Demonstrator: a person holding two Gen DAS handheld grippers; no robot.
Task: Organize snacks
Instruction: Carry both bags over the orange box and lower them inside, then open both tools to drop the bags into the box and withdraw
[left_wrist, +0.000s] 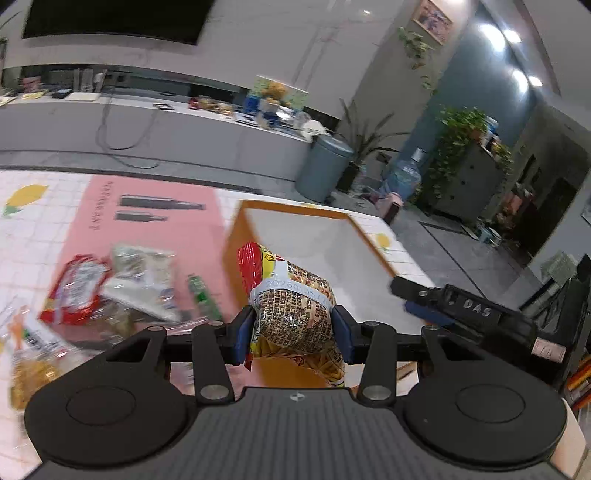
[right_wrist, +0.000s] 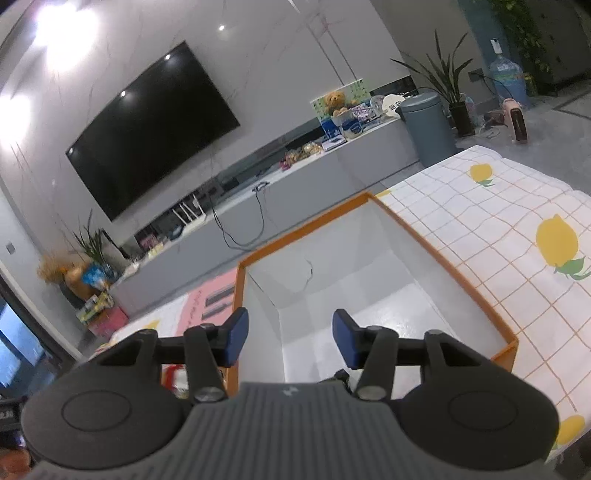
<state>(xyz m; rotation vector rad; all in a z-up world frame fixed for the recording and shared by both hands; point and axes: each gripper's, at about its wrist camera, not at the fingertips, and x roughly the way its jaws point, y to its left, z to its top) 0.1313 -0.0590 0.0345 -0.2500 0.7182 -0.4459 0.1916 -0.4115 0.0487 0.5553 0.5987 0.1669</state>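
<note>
Here the biggest thing is the table, covered by a white checked tablecloth printed with lemons, with a pink mat laid across part of it. On the cloth stands an open box with an orange rim and white inner walls; what shows of its floor is bare white.

Left of the box, on the pink mat and the cloth beside it, lies a loose heap of snack packets, blurred: a red packet, a pale clear-wrapped packet touching it, a narrow green stick pack nearer the box, and a yellowish bag at the left edge.

The left gripper is clenched on a snack bag — red at the top, patterned in brown and yellow lower down — with both blue pads pressed against its sides. The bag is off the table, held up in front of the box's near left wall.

The right gripper is released — its blue pads stand apart with nothing between them — and it hangs over the near end of the box, pointing into it. In the left wrist view it shows as a dark shape at the box's right side.
</note>
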